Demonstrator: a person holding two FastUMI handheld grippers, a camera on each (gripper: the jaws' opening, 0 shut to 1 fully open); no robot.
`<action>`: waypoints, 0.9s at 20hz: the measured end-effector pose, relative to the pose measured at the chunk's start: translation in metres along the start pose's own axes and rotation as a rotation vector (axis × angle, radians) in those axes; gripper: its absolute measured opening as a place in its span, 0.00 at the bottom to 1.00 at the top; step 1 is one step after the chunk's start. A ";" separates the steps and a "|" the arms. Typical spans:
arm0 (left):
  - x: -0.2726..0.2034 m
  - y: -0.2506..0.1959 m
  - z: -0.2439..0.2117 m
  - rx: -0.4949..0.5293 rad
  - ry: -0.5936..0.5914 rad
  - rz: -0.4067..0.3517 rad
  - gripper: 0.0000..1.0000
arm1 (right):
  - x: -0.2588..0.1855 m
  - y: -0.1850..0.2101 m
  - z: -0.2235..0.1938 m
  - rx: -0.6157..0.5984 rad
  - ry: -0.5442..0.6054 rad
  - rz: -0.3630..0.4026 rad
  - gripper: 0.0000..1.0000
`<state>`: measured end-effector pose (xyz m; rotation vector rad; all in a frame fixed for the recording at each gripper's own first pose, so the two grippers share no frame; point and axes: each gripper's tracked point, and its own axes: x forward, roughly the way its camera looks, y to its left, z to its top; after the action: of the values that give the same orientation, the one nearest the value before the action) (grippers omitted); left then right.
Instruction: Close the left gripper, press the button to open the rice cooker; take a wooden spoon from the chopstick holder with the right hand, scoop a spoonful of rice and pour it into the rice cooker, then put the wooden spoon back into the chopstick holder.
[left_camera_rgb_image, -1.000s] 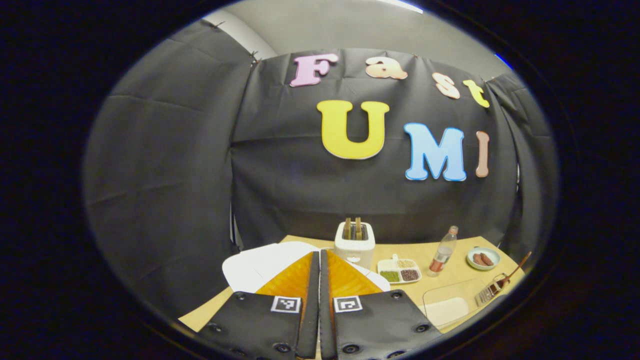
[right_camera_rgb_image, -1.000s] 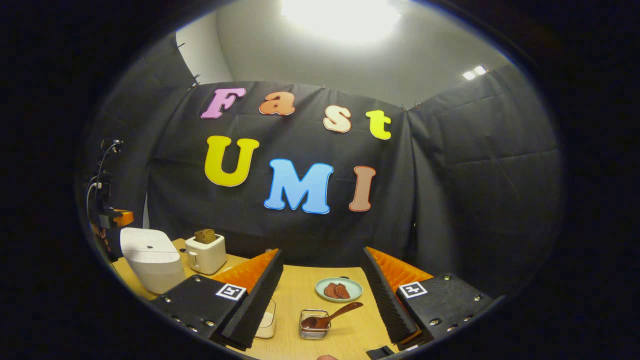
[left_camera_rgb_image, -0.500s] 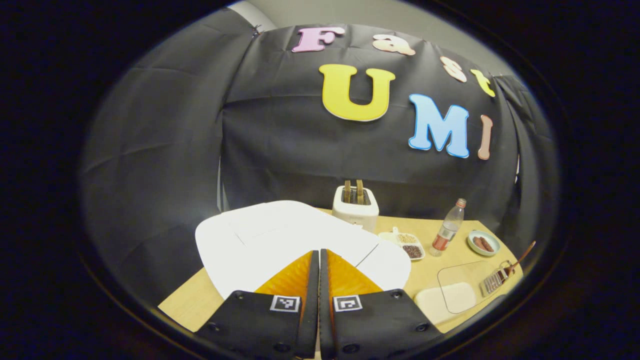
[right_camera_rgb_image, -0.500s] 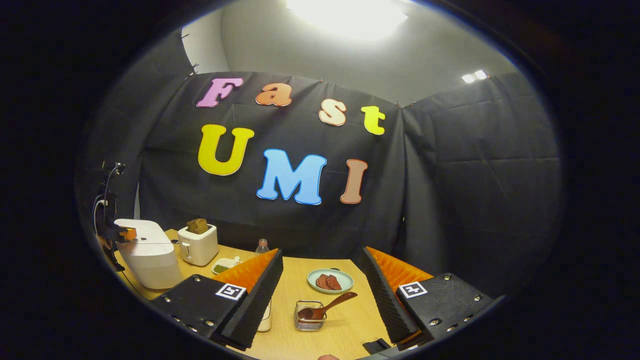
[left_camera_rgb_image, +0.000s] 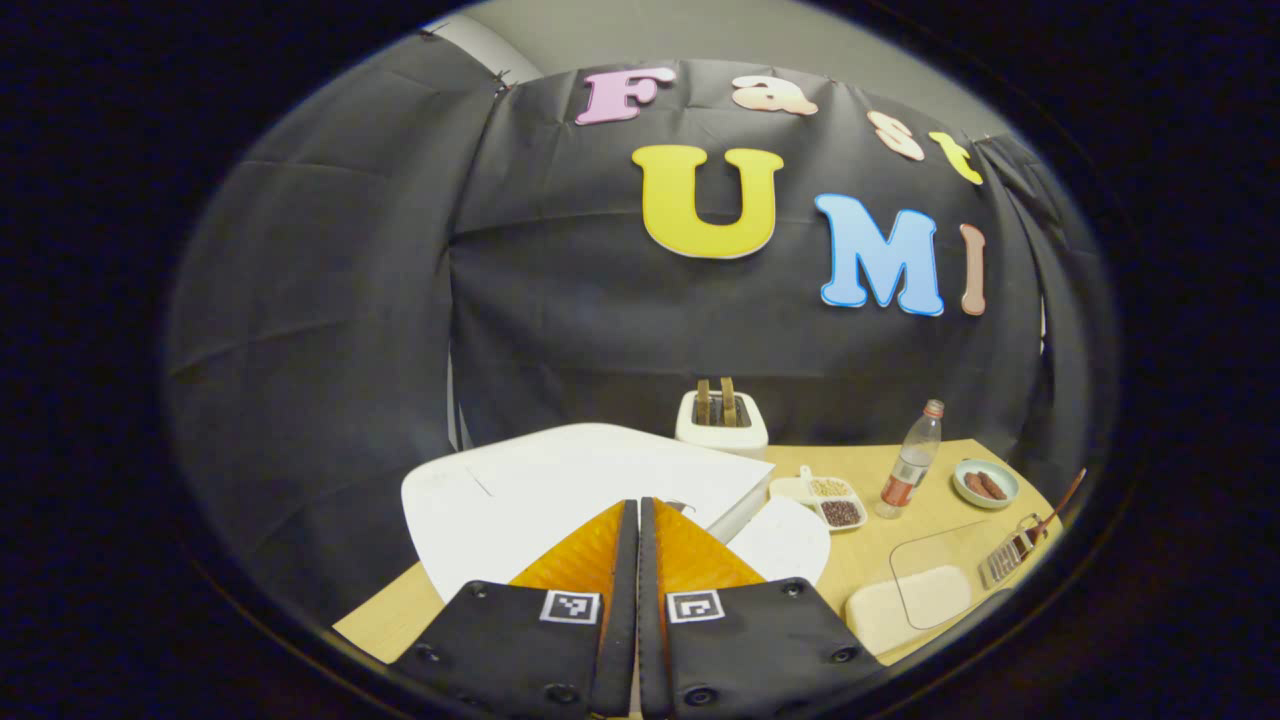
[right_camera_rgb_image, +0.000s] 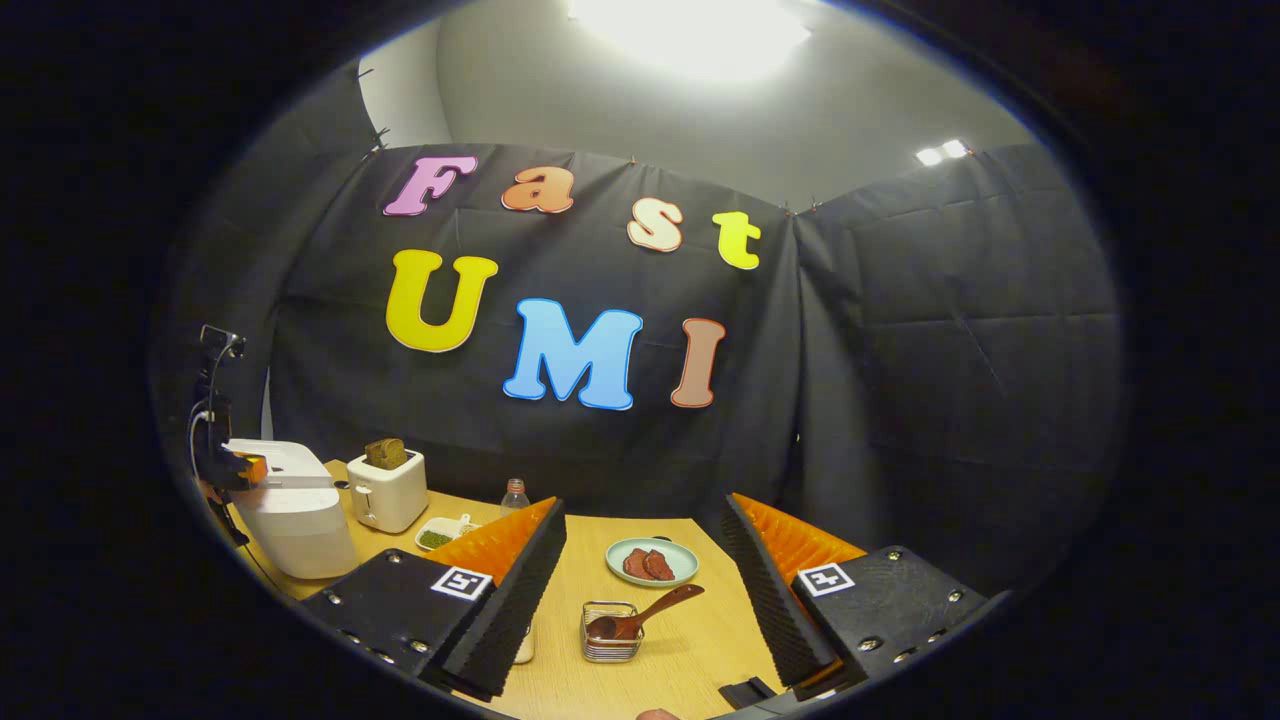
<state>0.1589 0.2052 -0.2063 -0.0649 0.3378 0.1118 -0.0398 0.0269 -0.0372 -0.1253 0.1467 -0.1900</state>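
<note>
Left gripper (left_camera_rgb_image: 638, 520) jaws together, at the cooker (left_camera_rgb_image: 560, 490); lid now lifted off its body; right gripper (right_camera_rgb_image: 640, 545) jaws apart, above holder (right_camera_rgb_image: 612, 632) with spoon (right_camera_rgb_image: 645, 612), right of cooker.

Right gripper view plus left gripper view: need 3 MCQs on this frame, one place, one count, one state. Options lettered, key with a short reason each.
1. Where is the wooden spoon?
A. In the wire chopstick holder
B. On the plate
C. In the right gripper

2. How many bread slices stand in the toaster?
A. One
B. Two
C. Four

3. How do the two grippers stand?
A. Both open
B. Left gripper shut, right gripper open
C. Left open, right shut

Key: 1 A, its bowl sits in the holder, handle sticking out. 2 B, two slices show in the slots. 3 B, left fingers meet over the white rice cooker; right fingers are spread wide.
</note>
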 end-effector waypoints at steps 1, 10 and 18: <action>0.000 0.002 0.012 0.001 -0.020 0.010 0.11 | 0.001 -0.002 0.000 0.002 -0.001 0.002 0.95; -0.059 0.002 0.109 -0.017 -0.238 0.083 0.12 | 0.032 -0.024 -0.010 0.058 -0.009 0.048 0.95; -0.131 -0.071 0.147 -0.013 -0.330 0.003 0.98 | 0.081 -0.046 -0.044 0.133 0.033 0.082 0.95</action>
<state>0.0929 0.1343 -0.0208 -0.0579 0.0073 0.1259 0.0239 -0.0386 -0.0847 0.0160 0.1710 -0.1195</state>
